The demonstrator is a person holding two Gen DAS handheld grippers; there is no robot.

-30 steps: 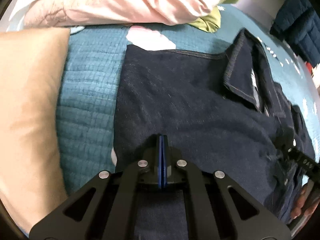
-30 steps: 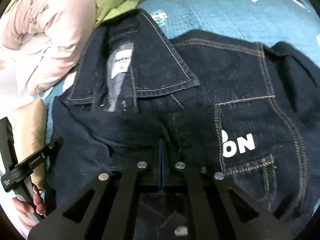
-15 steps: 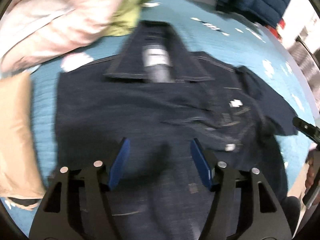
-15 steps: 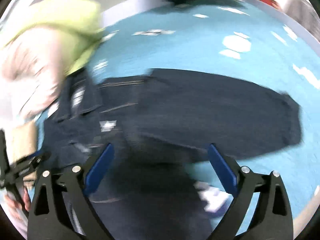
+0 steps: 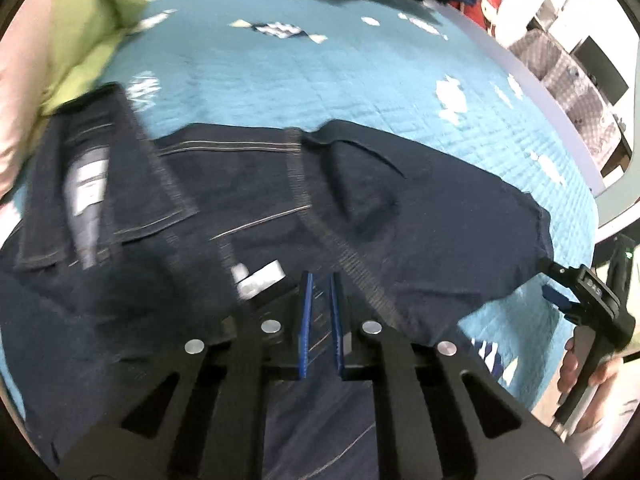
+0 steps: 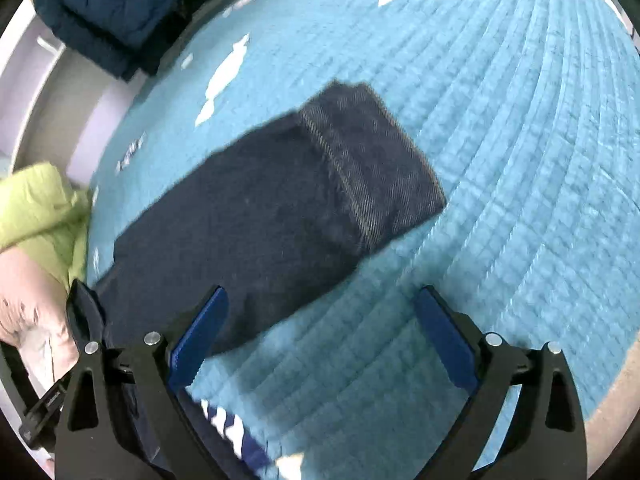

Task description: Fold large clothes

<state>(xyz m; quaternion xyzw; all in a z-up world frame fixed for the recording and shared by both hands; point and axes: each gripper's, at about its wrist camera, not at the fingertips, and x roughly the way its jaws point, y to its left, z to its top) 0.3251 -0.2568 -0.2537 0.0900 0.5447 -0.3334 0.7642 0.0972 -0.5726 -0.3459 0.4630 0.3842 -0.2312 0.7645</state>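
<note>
A dark denim jacket [image 5: 248,216] lies front up on the teal bed cover, collar at the left, one sleeve [image 5: 460,224] stretched out to the right. My left gripper [image 5: 320,292] hovers over the jacket's chest with its blue pads a narrow gap apart and nothing between them. My right gripper [image 6: 320,320] is wide open and empty above the sleeve [image 6: 280,216], whose cuff [image 6: 376,160] points away from me. The right gripper also shows in the left wrist view [image 5: 584,288], at the sleeve's end.
The teal quilted bed cover [image 6: 520,160] spreads all around. A green and pink bedding pile [image 5: 72,32] lies beyond the collar. A dark blue puffer jacket [image 6: 120,4] sits at the far edge. The bed's edge [image 5: 560,120] runs along the right.
Both grippers let go of the jacket and opened. The left one swung right over the chest and has narrowed again. The right one moved out along the sleeve toward the cuff.
</note>
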